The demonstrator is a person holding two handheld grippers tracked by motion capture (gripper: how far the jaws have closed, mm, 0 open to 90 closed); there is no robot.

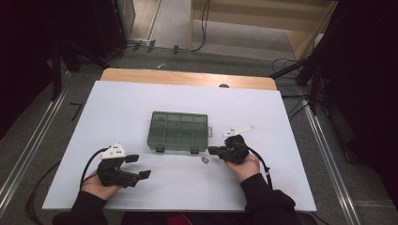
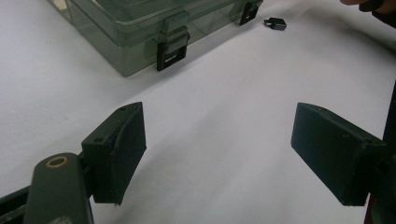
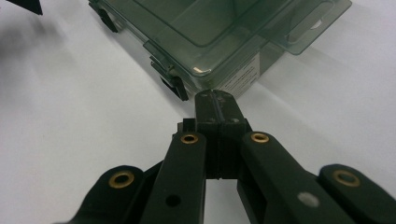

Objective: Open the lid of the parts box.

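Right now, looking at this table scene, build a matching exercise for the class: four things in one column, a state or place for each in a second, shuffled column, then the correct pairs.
Things:
1. left gripper
2. right gripper
3. translucent green plastic compartment box
4. small dark clip-like piece

States or places:
A. lid shut, both front latches down
B. jaws spread wide apart
C. lying loose on the white table near the box's front right corner
D. jaws pressed together, nothing between them

Pairs: 1-B, 2-D, 3-A, 4-C
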